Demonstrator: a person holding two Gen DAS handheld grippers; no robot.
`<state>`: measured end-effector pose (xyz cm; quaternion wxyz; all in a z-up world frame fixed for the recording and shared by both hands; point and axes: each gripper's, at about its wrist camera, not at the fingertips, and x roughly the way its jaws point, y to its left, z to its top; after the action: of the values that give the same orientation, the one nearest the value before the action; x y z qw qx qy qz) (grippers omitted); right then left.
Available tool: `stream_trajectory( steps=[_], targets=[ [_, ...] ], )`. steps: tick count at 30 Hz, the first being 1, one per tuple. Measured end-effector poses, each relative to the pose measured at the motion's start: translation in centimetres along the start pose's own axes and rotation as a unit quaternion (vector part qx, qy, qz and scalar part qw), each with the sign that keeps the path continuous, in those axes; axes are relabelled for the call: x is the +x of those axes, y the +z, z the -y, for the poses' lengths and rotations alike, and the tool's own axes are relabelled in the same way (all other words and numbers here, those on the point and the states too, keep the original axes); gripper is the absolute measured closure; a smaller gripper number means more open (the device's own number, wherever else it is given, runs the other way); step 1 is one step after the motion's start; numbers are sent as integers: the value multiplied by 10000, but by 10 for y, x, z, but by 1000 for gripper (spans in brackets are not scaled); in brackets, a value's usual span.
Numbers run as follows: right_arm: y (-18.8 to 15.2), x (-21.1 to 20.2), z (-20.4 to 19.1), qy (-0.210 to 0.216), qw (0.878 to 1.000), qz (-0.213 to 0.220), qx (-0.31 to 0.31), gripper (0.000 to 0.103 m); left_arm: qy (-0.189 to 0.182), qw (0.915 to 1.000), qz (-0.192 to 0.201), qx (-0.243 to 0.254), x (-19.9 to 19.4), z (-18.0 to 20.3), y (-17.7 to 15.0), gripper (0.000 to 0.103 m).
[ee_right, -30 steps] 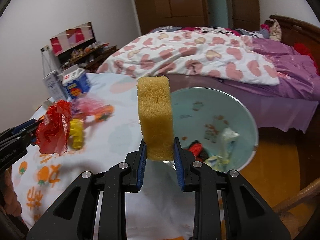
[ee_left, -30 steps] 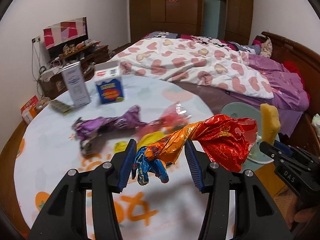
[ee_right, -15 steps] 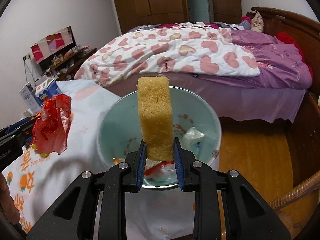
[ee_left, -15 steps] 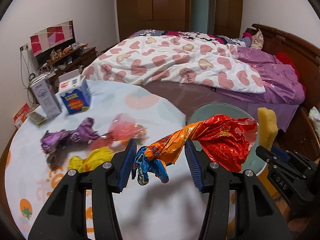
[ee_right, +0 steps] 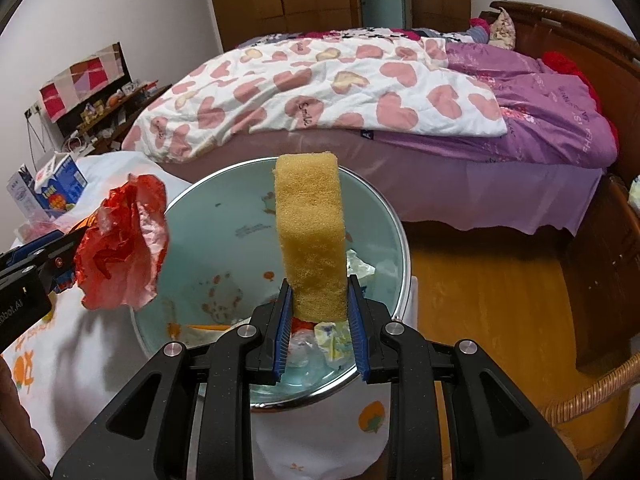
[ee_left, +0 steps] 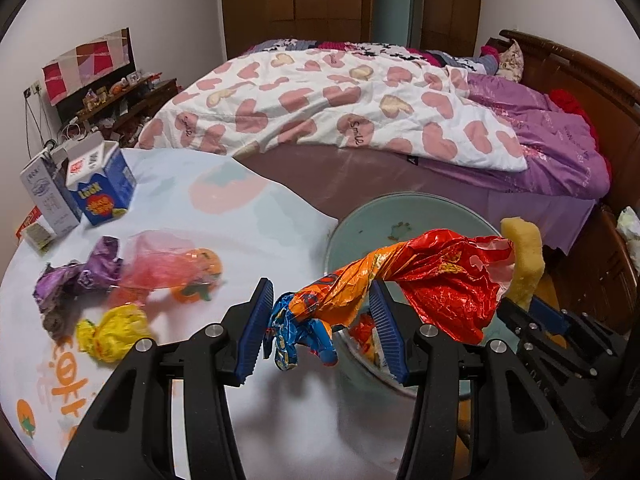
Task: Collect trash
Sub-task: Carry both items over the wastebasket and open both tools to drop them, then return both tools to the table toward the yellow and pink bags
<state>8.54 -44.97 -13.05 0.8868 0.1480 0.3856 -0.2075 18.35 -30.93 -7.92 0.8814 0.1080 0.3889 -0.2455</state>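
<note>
My left gripper (ee_left: 320,320) is shut on a crumpled red, orange and blue foil wrapper (ee_left: 440,280), whose red end hangs over the pale green trash bin (ee_left: 384,216). In the right wrist view that wrapper (ee_right: 120,248) sticks out from the left gripper (ee_right: 60,258) at the bin's left rim. My right gripper (ee_right: 318,320) is shut on an upright yellow sponge (ee_right: 310,240), directly above the open bin (ee_right: 224,240), which holds several scraps. The left wrist view shows the sponge (ee_left: 524,256) and right gripper (ee_left: 520,308) just right of the wrapper.
On the white table cloth (ee_left: 240,232) lie a purple wrapper (ee_left: 80,276), a pink bag (ee_left: 160,268) and a yellow wrapper (ee_left: 112,332); two cartons (ee_left: 100,184) stand at the back left. A bed (ee_right: 320,92) lies beyond the bin, a wicker chair (ee_right: 592,392) at right.
Both grippers have travelled from over the table toward the bin, which now lies below them. The wrapper and the sponge stay gripped as before.
</note>
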Motion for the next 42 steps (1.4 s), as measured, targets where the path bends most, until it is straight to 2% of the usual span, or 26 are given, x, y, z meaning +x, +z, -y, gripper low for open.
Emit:
stream_trajectory(
  steps=[12,16,19,20,25,32,40,42],
  targets=[
    [3,23,9,-91,9996,-264,-83,76,90,9996,-281,15,32,24,1,52],
    [3,25,10,-84,9995,-290,-99,74,96,9994,-327,-10,36,24,0,48],
    [3,24,12,-92,9996,-248,-103,64,111,9994,-333,-10,36,24,0,45],
    [3,23,13,-99,9997,-216,-92,60,108,9994,-327,-3,36,24,1,41],
    [6,14,14,-136,9998,-86,-73,50,177,9996,-207,59,29,24,1,25],
    [8,-9,20,-177,9991,311,220,36,362,9993,1,82,11,13,-2,16],
    [8,-28,9,-86,9976,532,431,35,388,9991,150,53,-13,-9,-7,9],
    [7,-30,2,-100,9979,530,372,31,402,9990,170,0,-19,-16,-8,7]
  ],
)
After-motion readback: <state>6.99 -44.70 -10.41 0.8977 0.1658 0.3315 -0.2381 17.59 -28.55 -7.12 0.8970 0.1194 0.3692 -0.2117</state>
